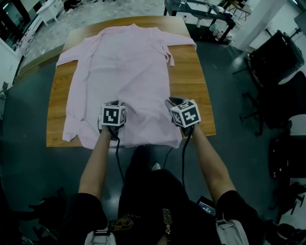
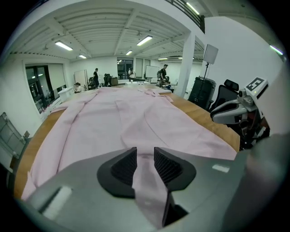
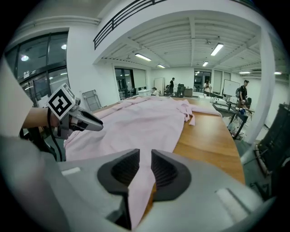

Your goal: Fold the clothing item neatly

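A pale pink shirt (image 1: 124, 72) lies spread flat on the wooden table (image 1: 191, 91), collar at the far end and hem toward me. My left gripper (image 1: 113, 104) holds the near hem left of centre; in the left gripper view a fold of the shirt (image 2: 122, 118) runs up between the closed pads of the left gripper (image 2: 145, 156). At the hem's right corner, my right gripper (image 1: 174, 103) pinches the cloth; in the right gripper view a strip of the shirt (image 3: 145, 122) hangs down between the right gripper's (image 3: 145, 165) pads.
Bare wood shows to the right of the shirt (image 3: 213, 131). Black office chairs (image 1: 277, 62) stand on the dark floor at the right. A dark desk (image 1: 205, 12) stands beyond the table's far end. Several people stand far back in the room.
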The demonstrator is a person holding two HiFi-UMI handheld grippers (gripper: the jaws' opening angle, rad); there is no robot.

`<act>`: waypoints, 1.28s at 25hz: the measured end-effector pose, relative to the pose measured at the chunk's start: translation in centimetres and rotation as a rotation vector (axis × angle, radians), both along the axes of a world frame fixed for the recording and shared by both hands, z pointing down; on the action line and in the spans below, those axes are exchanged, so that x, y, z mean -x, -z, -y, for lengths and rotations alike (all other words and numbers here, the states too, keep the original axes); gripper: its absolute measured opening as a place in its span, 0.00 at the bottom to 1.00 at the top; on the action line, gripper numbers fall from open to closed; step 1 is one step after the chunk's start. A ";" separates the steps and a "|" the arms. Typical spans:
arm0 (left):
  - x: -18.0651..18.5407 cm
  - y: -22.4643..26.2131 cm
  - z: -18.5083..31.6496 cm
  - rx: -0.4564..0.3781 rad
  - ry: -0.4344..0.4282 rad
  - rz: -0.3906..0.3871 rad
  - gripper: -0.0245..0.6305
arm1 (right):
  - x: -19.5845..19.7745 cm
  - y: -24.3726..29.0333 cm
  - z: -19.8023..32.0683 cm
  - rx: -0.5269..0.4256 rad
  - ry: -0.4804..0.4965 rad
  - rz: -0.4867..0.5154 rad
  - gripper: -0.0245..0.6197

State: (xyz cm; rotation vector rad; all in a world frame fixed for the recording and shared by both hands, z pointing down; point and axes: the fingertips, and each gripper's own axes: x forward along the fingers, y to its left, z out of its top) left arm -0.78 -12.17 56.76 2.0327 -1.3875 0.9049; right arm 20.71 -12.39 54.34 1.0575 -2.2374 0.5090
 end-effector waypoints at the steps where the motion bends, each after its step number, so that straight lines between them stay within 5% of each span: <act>1: -0.1 -0.2 -1.4 0.006 0.005 -0.001 0.23 | -0.2 -0.2 -1.3 0.004 0.001 0.002 0.16; 9: -0.9 -1.6 -10.6 0.073 0.038 -0.062 0.25 | -1.7 -0.5 -7.8 -0.049 -0.061 0.032 0.19; 15: -1.6 -3.9 -14.2 0.166 0.022 -0.062 0.25 | -4.5 -2.8 -11.6 0.029 -0.130 -0.006 0.23; 17: -1.7 -4.2 -14.8 0.172 0.021 -0.050 0.22 | -5.1 -4.4 -12.7 0.075 -0.148 -0.022 0.23; 19: -1.8 -3.9 -15.1 0.164 0.009 -0.038 0.07 | -5.5 -5.8 -13.3 0.121 -0.164 -0.033 0.23; 23: -1.3 -3.3 -15.6 0.144 0.003 -0.036 0.07 | -5.7 -6.7 -13.0 0.141 -0.196 -0.047 0.23; 28: 0.2 -2.0 -17.1 0.110 0.047 -0.025 0.07 | -6.3 -6.1 -13.6 0.129 -0.226 -0.107 0.06; 32: 1.5 -1.4 -18.2 0.093 0.091 -0.042 0.07 | -6.9 -5.6 -14.4 0.134 -0.236 -0.112 0.04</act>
